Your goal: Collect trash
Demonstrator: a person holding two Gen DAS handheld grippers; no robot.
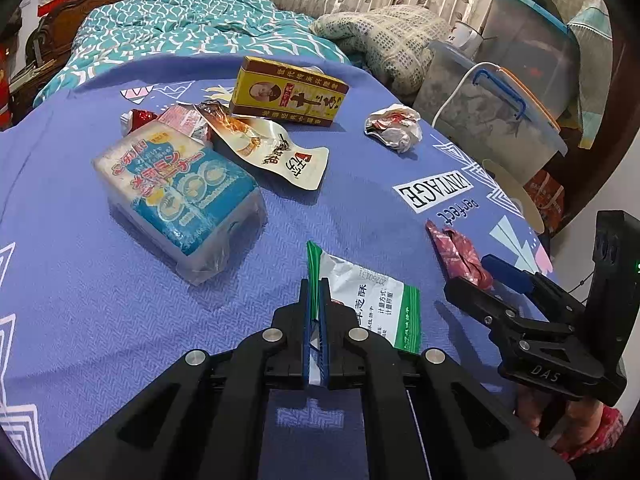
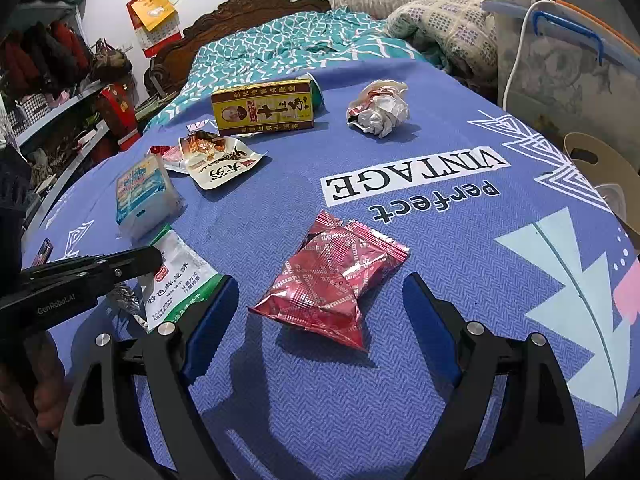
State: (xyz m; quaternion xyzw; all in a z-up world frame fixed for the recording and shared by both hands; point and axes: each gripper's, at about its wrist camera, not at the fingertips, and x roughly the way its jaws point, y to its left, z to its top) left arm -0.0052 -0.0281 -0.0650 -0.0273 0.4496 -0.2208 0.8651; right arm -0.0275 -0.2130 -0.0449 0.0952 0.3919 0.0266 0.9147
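Left wrist view: left gripper [image 1: 316, 280] fingers pinch the light, floppy white-green wrapper [image 1: 372, 304] by its edge. Right gripper [image 2: 320, 300] fingers gape around the crinkly, slippery red packet [image 2: 332, 276] on the bed [image 2: 400, 380]; the crumpled wrapper [image 2: 378, 110] waits at 12 o'clock.

Blue printed bedsheet [image 2: 360, 400] w/ "VINTAGE" print; teal patterned quilt [image 2: 280, 44] behind; clear plastic storage bins [image 1: 492, 116] at bedside.

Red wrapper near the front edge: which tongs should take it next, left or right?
Right. The right tongs are open with the red wrapper straight ahead between the fingers; the left tongs are shut on the green-and-white packet.
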